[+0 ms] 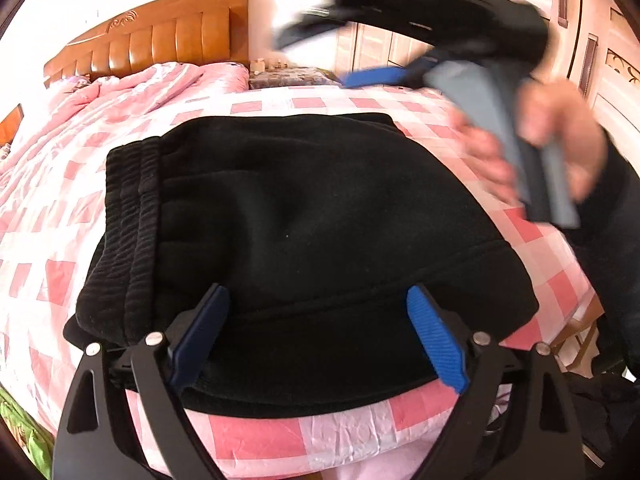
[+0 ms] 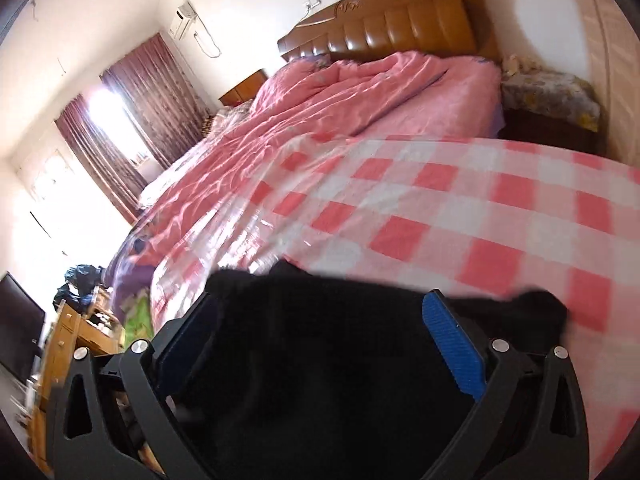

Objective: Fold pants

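Black pants [image 1: 300, 200] lie folded into a compact bundle on the pink checked sheet [image 1: 360, 436], with the ribbed waistband [image 1: 128, 220] at the left. My left gripper [image 1: 318, 292] hovers over the bundle's near edge, its blue pads wide apart and not pressing on the cloth. In the left wrist view, a hand [image 1: 560, 136] holds the blurred right gripper above the bundle's far right, its blue finger [image 1: 376, 76] pointing left. In the right wrist view, my right gripper [image 2: 320, 300] stands open, with the black pants [image 2: 320, 380] below and between its fingers.
A rumpled pink quilt [image 2: 360, 96] covers the far part of the bed before the wooden headboard [image 2: 400, 20]. A cloth-covered nightstand [image 2: 552, 92] and pale wardrobe doors [image 1: 600, 60] stand to the right. A cluttered wooden desk [image 2: 80, 332] is left of the bed.
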A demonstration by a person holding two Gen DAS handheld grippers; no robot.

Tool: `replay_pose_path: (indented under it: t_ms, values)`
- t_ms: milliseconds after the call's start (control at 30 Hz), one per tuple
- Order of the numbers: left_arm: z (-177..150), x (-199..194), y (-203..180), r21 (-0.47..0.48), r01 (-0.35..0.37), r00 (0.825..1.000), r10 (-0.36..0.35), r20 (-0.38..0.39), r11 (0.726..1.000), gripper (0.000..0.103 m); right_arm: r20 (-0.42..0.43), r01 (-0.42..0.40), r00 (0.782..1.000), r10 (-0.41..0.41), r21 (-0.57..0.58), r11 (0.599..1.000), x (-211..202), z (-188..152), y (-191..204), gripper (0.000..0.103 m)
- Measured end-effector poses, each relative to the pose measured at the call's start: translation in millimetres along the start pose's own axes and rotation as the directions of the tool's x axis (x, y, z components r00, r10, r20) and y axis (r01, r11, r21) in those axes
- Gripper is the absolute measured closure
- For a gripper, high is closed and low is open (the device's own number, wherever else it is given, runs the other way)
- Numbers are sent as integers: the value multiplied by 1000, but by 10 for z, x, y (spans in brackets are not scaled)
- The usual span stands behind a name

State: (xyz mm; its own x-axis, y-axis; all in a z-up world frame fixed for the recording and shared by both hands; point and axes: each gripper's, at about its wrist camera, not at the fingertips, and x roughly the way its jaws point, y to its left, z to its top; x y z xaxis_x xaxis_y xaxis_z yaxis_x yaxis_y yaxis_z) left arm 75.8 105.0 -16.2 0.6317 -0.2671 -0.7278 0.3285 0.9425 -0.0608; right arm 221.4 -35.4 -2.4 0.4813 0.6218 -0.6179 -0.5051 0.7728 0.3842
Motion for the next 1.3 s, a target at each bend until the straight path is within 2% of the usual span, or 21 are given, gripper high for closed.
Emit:
replay_pose_path:
  t_ms: [100, 233, 333, 433, 533, 600, 667, 733, 767, 867, 900, 1033, 1133, 1233, 1300]
  values:
    - [-15, -8, -26, 1, -14, 1000, 14, 7, 1000, 11, -11, 83, 997, -83, 44, 996, -215, -328, -165, 4]
    - [-16, -17, -37, -3, -29, 1000, 29, 12, 1000, 11, -22, 148, 989, -146, 90, 985, -376, -710, -350, 4]
    - [-28, -22, -84, -9, -40, 999, 40, 19, 999, 11, -53, 168, 985, -164, 98, 981, -332, -862, -426, 4]
    - [-45, -32, -108, -8, -49, 999, 49, 17, 999, 10, -114, 222, 970, -216, 38, 974, -159, -967, -420, 4]
    - [-46, -42, -128, -5, -59, 998, 59, 9, 998, 10, -105, 194, 977, -186, 74, 978, -154, -1004, -481, 4]
    - [-54, -59, -153, 3, -71, 997, 71, 7, 997, 10, -100, 204, 975, -196, 69, 977, -181, -1022, -471, 4]
    - [-83, -85, -180, 16, -85, 996, 85, 5, 996, 2, -73, 219, 974, -214, 60, 974, -278, -1033, -429, 4]
    - [-109, -83, -170, 18, -82, 997, 82, 8, 996, 1, -41, 197, 980, -194, 58, 979, -380, -1063, -396, 4]
    - [-126, -90, -158, 17, -78, 997, 78, 14, 997, 1, -42, 182, 983, -180, 53, 982, -399, -1100, -385, 4]
    - [-154, -94, -139, 12, -72, 997, 72, 28, 997, 1, -83, 207, 975, -205, 24, 978, -310, -1204, -391, 4]
    - [-153, -91, -144, 12, -75, 997, 74, 27, 997, 1, -61, 192, 980, -189, 49, 980, -320, -1244, -423, 4]
    - [-156, -85, -143, 19, -82, 996, 82, 25, 996, 1, -66, 167, 985, -162, 90, 982, -307, -1284, -472, 4]
    - [-154, -113, -121, 13, -66, 998, 65, 14, 998, 1, -68, 174, 983, -169, 79, 982, -321, -1281, -451, 4]
    - [-80, -296, 21, -68, 67, 998, -66, 15, 995, 2, -56, 201, 979, -198, 50, 978, -441, -1241, -374, 4]
    - [-27, -450, 173, -125, 96, 994, -88, 65, 988, 2, -18, 179, 984, -178, 8, 984, -546, -1243, -259, 4]
